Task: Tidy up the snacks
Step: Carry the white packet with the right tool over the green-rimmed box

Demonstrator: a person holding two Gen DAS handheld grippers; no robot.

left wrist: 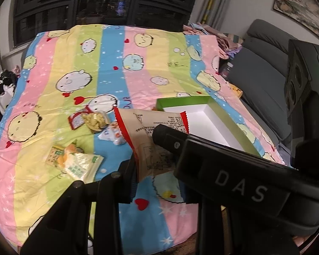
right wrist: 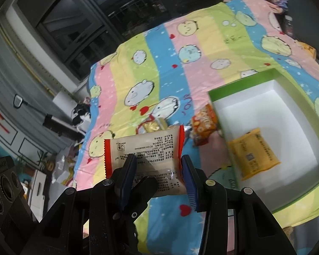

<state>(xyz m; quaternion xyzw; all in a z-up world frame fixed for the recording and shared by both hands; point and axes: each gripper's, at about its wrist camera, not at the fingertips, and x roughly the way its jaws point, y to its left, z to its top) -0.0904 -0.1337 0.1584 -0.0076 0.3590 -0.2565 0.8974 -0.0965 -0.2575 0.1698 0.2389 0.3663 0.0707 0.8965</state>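
Crinkly plastic could slip as we carry the red-edged packet (right wrist: 144,148), pinched by both the left gripper (left wrist: 151,148) and right gripper (right wrist: 157,167), toward the green box (right wrist: 253,78).

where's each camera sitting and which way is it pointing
Left wrist: sits on the left gripper, angled down across the striped sheet toward the green box; its own fingers show below, and the right gripper crosses in front.
Right wrist: sits on the right gripper, angled down at the sheet and box; its blue pads clamp a packet.
Shared: packet, box, sheet, dark window.
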